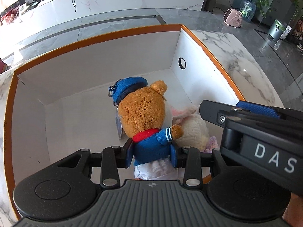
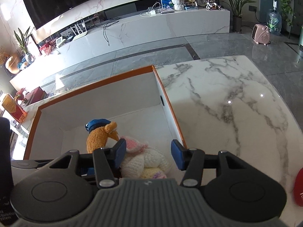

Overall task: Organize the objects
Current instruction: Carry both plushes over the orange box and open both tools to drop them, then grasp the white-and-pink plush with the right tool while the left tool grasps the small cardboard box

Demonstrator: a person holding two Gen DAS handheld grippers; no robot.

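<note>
A brown teddy bear [image 1: 144, 117] in a blue cap and blue jacket is inside the orange-rimmed white box [image 1: 94, 62]. My left gripper [image 1: 152, 152] is shut on the bear's body, holding it upright in the box. A cream crocheted bunny [image 1: 191, 130] with pink ears lies in the box against the bear's right side. In the right wrist view, my right gripper [image 2: 148, 154] is open above the bunny [image 2: 145, 162], with the bear [image 2: 98, 138] to its left and the box's right wall [image 2: 170, 113] beside its right finger.
The box sits on a white marble table [image 2: 227, 104]. A red object [image 2: 298, 187] lies at the table's right edge. Beyond are a grey floor, a TV console [image 2: 151, 28], a pink heater [image 2: 262, 34] and plants.
</note>
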